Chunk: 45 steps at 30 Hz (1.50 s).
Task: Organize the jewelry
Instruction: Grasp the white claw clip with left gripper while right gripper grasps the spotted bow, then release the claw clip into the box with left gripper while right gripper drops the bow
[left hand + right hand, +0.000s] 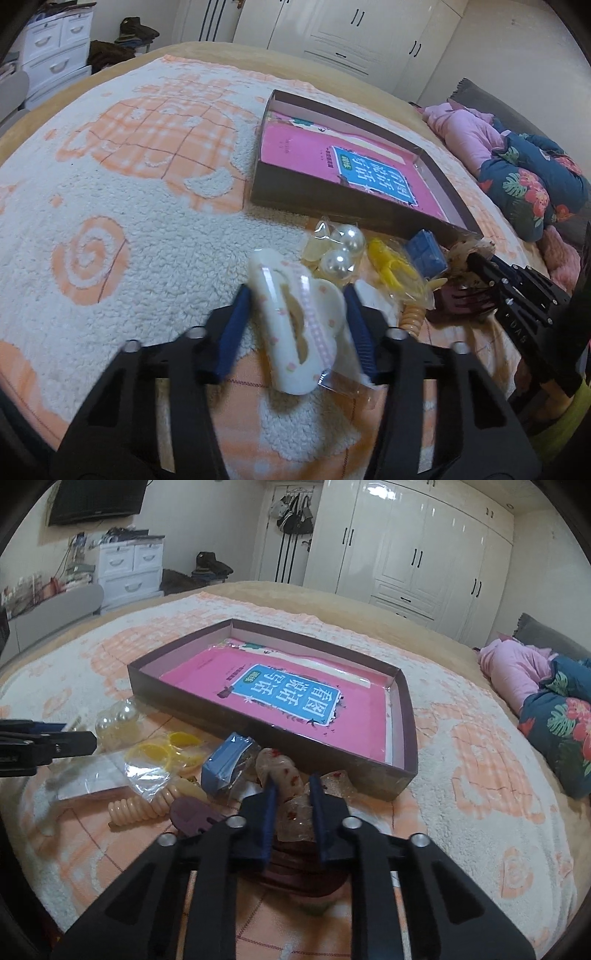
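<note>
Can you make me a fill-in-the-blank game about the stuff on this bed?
1. The left claw has a white hair ____ between its fingers.
2. The book lying in the brown box has a ____ cover.
3. Two shiny ____ balls lie near the box.
4. The right claw is closed on a clear, red-speckled ____.

Missing words: clip; pink; pearl; hair clip

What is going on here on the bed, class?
A person is sorting hair accessories and jewelry with two hand-held tongs. The left tongs have a white hair clip between their fingers, and the right tongs are shut on a clear, red-flecked hair clip. The other pieces, among them pearl balls, a yellow clip and a blue packet, lie in a heap on the blanket beside the brown box. None of them is in the box.
</note>
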Each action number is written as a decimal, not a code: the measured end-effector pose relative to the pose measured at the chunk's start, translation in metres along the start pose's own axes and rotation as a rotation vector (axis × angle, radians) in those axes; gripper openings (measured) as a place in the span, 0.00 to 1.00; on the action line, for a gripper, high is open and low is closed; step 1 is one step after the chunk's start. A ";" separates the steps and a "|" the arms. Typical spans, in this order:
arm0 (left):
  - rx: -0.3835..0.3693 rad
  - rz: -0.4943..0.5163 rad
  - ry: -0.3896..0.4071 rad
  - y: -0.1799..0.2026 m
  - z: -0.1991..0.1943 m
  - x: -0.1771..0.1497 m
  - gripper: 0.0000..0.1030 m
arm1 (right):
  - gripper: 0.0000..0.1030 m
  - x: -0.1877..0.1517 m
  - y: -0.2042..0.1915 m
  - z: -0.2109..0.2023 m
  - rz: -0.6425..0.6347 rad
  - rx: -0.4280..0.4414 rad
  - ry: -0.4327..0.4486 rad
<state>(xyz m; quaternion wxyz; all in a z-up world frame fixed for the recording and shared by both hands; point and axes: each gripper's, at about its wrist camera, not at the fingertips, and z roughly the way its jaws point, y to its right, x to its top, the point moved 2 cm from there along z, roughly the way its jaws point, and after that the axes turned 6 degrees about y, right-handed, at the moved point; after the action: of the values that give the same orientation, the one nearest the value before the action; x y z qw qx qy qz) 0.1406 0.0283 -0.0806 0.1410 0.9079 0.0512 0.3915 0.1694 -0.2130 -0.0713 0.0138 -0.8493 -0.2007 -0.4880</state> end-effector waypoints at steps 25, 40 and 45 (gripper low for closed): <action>-0.048 0.087 0.140 0.017 -0.021 0.049 0.35 | 0.08 0.021 0.075 -0.061 0.301 0.024 0.161; -0.091 0.121 0.140 0.040 0.036 0.100 0.35 | 0.08 0.045 0.103 -0.040 0.313 -0.040 0.164; -0.090 0.140 0.132 0.042 0.056 0.114 0.35 | 0.08 0.055 0.101 -0.021 0.293 -0.050 0.153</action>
<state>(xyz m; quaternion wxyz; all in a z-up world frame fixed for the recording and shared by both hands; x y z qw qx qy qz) 0.2586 -0.0010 -0.0252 0.1503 0.8743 -0.0210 0.4611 0.2124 -0.2926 0.0034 0.0791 -0.8299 -0.0608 -0.5490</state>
